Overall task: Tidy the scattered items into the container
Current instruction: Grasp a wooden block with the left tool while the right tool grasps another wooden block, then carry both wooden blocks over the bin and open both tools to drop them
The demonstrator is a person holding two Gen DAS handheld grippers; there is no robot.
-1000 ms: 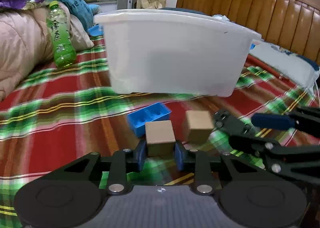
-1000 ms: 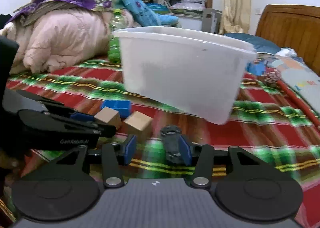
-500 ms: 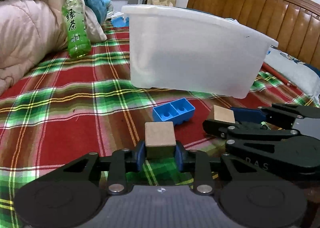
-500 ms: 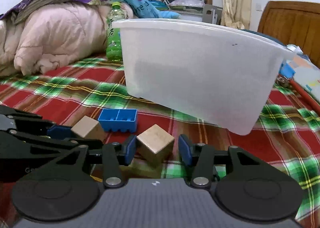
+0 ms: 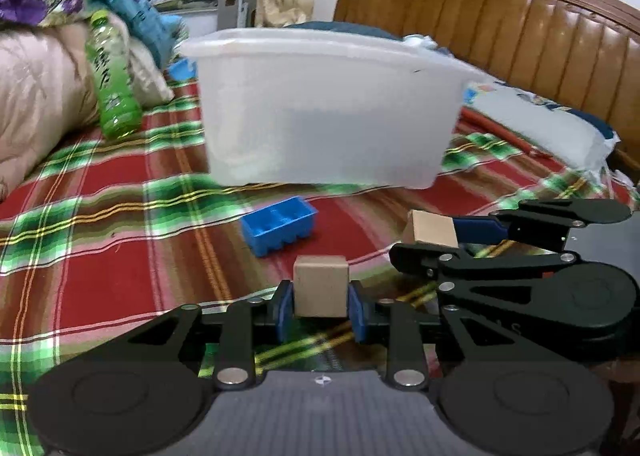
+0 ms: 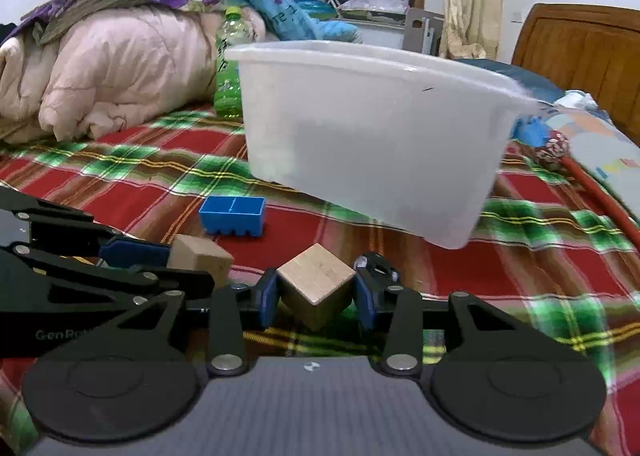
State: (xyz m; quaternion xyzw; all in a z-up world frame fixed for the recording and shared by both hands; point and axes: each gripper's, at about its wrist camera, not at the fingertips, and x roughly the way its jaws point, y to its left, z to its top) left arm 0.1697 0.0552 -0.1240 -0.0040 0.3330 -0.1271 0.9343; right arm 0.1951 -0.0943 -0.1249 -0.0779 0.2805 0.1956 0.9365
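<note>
My left gripper (image 5: 320,308) is shut on a plain wooden cube (image 5: 320,290), held square between the blue pads; it also shows at the left of the right wrist view as the left gripper (image 6: 180,264) with its cube (image 6: 200,256). My right gripper (image 6: 316,296) has its jaws closing on a second wooden cube (image 6: 316,284), turned corner-on, and both pads touch it. In the left wrist view the right gripper (image 5: 432,242) holds that cube (image 5: 434,230) at the right. The white plastic container (image 5: 328,107) stands just beyond on the plaid bedspread. A blue toy brick (image 5: 280,225) lies in front of it.
A small black item (image 6: 376,266) lies behind my right finger. A green drink bottle (image 5: 112,83) leans on piled quilts (image 6: 112,67) at the left. The wooden headboard (image 5: 500,15) and a pillow (image 5: 532,119) are at the right, with a red cord (image 6: 596,191) beside the container.
My right gripper moved off the small black item to the second wooden cube and closed around it. The left gripper kept its cube and shifted slightly.
</note>
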